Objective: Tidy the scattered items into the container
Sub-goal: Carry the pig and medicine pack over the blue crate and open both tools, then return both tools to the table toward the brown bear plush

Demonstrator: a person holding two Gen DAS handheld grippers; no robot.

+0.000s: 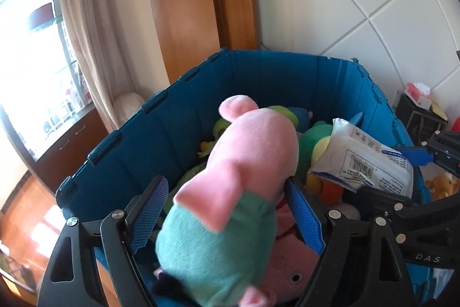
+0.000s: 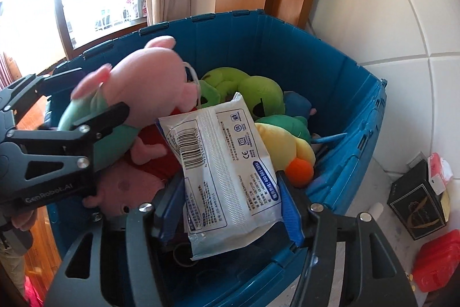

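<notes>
Hovering over the nearly full blue bin, left claw loosens around the pig plush; right claw, parted, cradles the wipes pack; boxes at three o'clock remain.

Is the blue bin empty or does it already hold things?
Holding things: the blue bin already contains several plush toys, including a green one and a yellow one.

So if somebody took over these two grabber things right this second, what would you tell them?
Left hand-held gripper: jaws apart, pink plush pig between them over the blue bin, left pad clear of it.
Right hand-held gripper: white wipes pack between its pads above the bin; grip looks loose.
Done: green and yellow plush toys already inside.
Left: let both drop in, then fetch the black box and red case outside.
</notes>
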